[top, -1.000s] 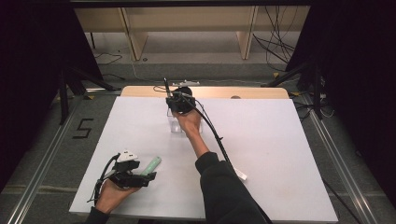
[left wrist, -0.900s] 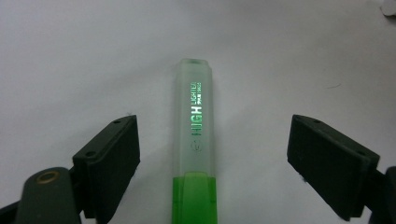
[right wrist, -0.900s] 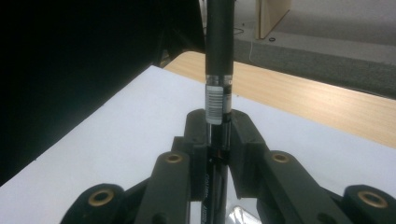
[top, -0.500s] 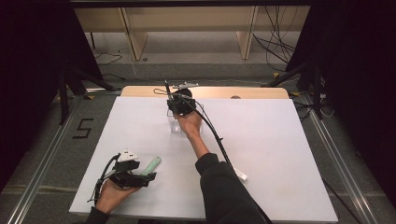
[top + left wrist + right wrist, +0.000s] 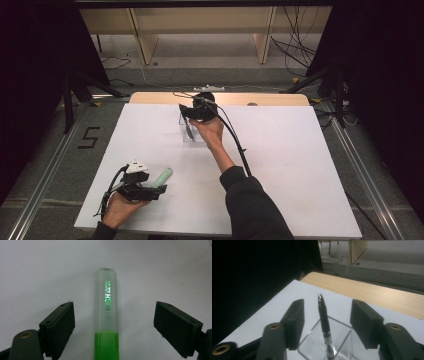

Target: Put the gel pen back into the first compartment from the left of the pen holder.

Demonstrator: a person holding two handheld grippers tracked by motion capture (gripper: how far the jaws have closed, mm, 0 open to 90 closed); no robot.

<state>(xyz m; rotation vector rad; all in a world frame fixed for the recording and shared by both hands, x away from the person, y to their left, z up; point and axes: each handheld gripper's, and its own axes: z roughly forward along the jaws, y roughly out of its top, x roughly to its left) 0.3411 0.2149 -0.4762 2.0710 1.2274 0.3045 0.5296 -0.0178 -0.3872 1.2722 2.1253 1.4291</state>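
A black pen (image 5: pixel 323 320) stands tilted in a clear square holder (image 5: pixel 312 346) at the back of the white table (image 5: pixel 280 165). My right gripper (image 5: pixel 327 303) sits just above the holder. Its jaws have just been opening and now stand apart on either side of the pen without touching it. From above, the right gripper (image 5: pixel 189 116) hovers over the holder (image 5: pixel 192 136) with the pen (image 5: pixel 188 129) in it. Near the front left, a green highlighter (image 5: pixel 107 315) lies flat on the table between the wide jaws of my left gripper (image 5: pixel 113 305), which is open and not touching it. Seen from above, the left gripper (image 5: pixel 156 189) lies beside the highlighter (image 5: pixel 163 176).
A wooden tabletop edge (image 5: pixel 270 98) runs along the back of the white sheet. Beyond it are wooden furniture legs (image 5: pixel 264 40) and floor cables (image 5: pixel 300 30). Black curtains flank both sides. A "5" mark (image 5: pixel 89 137) is on the floor at the left.
My right gripper's jaws have spread apart and let go of the pen, which now stands in the clear holder. The right hand shifted slightly. The left gripper and highlighter have not moved.
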